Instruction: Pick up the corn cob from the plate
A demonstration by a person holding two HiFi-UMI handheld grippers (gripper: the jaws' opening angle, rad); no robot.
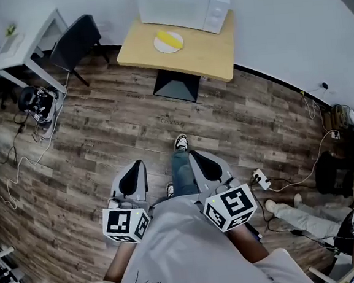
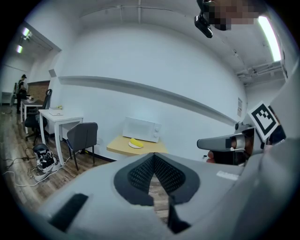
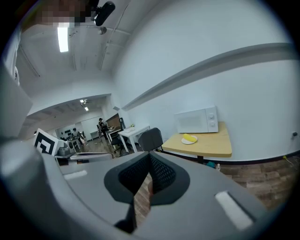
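Near, the grey left gripper point(image 1: 135, 167) and grey right gripper point(image 1: 198, 157) hover over the brown plank floor point(image 1: 102, 132), both sets of jaws closed together on nothing. Far ahead, the yellow corn cob point(image 1: 168, 39) lies on a round white plate point(image 1: 158, 47) on the light wooden worktop point(image 1: 203, 56), before a white microwave point(image 1: 183, 5)

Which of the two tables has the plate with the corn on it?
The wooden table with the microwave; the plate with the corn lies in front of it. The white table stands far left.
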